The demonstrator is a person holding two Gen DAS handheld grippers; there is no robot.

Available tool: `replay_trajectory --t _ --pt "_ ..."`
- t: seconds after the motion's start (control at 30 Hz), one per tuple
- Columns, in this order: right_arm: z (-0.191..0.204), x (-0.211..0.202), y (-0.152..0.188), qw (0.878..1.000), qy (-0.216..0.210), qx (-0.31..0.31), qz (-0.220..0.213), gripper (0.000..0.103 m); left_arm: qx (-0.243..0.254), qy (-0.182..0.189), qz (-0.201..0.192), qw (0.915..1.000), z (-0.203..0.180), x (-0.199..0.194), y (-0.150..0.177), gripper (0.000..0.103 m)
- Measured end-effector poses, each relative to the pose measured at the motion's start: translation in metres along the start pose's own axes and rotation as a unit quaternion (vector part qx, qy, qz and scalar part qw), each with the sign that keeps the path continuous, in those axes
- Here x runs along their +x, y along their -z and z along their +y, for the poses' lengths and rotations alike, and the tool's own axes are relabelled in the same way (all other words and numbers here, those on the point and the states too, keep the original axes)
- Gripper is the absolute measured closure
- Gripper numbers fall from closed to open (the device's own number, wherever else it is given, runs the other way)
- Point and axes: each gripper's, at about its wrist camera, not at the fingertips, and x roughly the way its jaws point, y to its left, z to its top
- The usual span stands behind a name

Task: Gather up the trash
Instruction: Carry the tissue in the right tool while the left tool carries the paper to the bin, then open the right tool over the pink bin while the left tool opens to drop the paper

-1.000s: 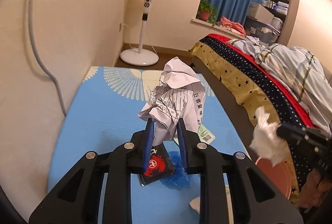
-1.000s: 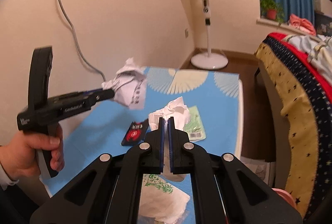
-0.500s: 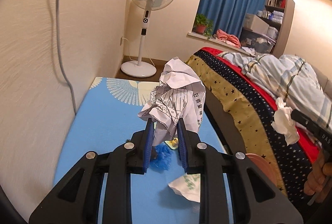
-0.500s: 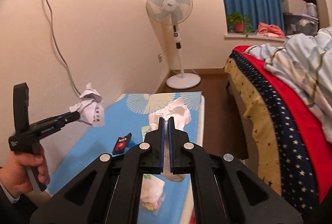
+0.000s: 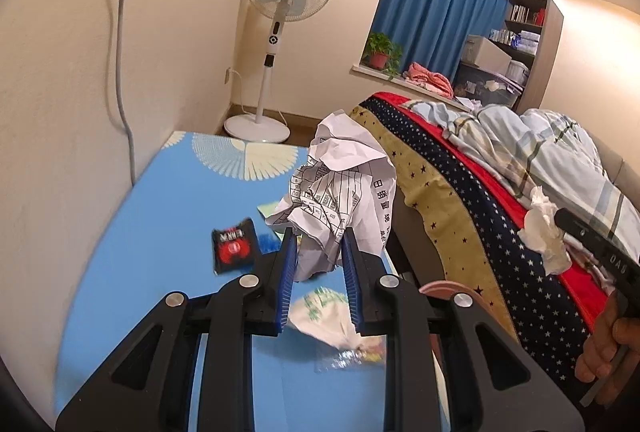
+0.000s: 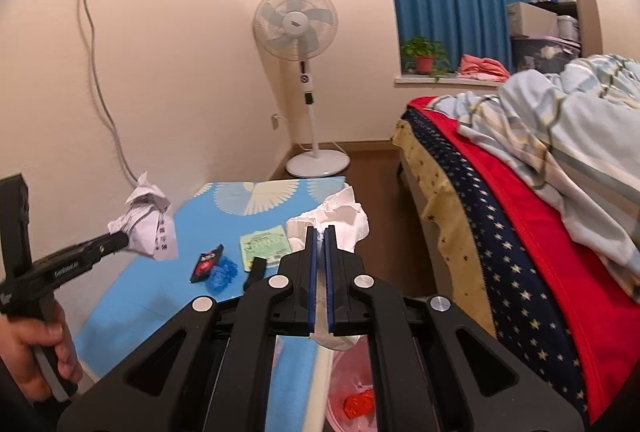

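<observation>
Left gripper: jaws partly closed, pinching crumpled printed paper above the blue table. Right gripper: jaws nearly together, clamping white tissue over the pink bin

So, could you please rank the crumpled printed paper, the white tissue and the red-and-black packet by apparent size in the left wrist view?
1. Crumpled printed paper, though nearest the camera.
2. White tissue.
3. Red-and-black packet.

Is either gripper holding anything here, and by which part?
Both. The left gripper pinches the crumpled printed paper by its lower folds. The right gripper is shut on the white tissue, clamped through its middle.
</observation>
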Motion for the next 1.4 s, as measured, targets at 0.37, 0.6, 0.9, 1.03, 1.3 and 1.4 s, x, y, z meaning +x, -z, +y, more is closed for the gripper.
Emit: replay_trajectory --t 0.37,0.6,0.9,1.03,1.3,1.4 --pt "-0.011 -0.017 0.018 0.999 0.048 0.004 -0.002 0.099 0.022 0.014 0.01 0.9996 -0.037 -0.003 0.037 0.08" --pt "-0.017 -0.018 0.027 0.998 0.06 0.015 0.003 0.099 0.035 0.024 0.013 0.999 -0.054 0.001 0.05 0.08" --pt "-0.033 -0.021 0.038 0.996 0.074 0.047 0.007 0.099 0.064 0.036 0.02 0.9971 -0.08 0.01 0.064 0.08" --pt "-0.046 -0.022 0.042 0.994 0.085 0.065 0.008 0.099 0.072 0.042 0.023 0.9963 -0.09 0.013 0.069 0.08" --pt "-0.065 -0.021 0.048 0.99 0.11 0.085 0.015 0.099 0.086 0.053 0.034 0.9942 -0.112 0.028 0.078 0.08" --pt "-0.073 -0.018 0.052 0.988 0.12 0.096 0.021 0.099 0.089 0.058 0.042 0.9934 -0.12 0.037 0.084 0.08"
